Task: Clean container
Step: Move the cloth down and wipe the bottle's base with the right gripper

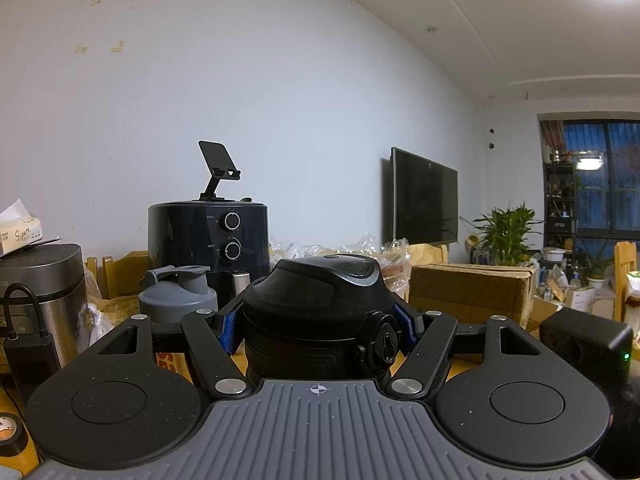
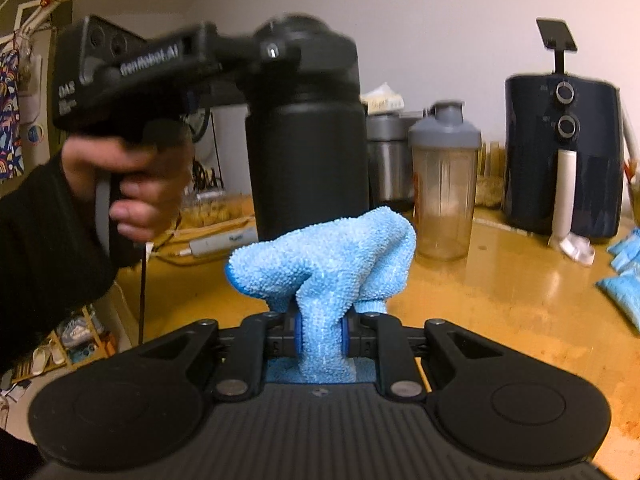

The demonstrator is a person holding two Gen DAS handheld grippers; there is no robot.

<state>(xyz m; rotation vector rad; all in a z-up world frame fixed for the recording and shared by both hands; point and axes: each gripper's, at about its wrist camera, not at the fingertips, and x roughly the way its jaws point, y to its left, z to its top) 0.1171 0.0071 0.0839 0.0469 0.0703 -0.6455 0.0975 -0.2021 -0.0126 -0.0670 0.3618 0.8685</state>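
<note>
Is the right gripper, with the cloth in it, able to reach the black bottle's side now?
Probably yes. The blue cloth in the right gripper is just before the black bottle, with nothing between them; the left gripper grips only its top.

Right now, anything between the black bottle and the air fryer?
Yes. In the right wrist view a grey-lidded shaker cup stands on the table between the black bottle and the air fryer; a steel appliance sits behind it.

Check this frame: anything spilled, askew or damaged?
Nothing stands out. The black bottle is upright in the left claw, lid on; the right claw pinches the blue cloth. No spills show.
</note>
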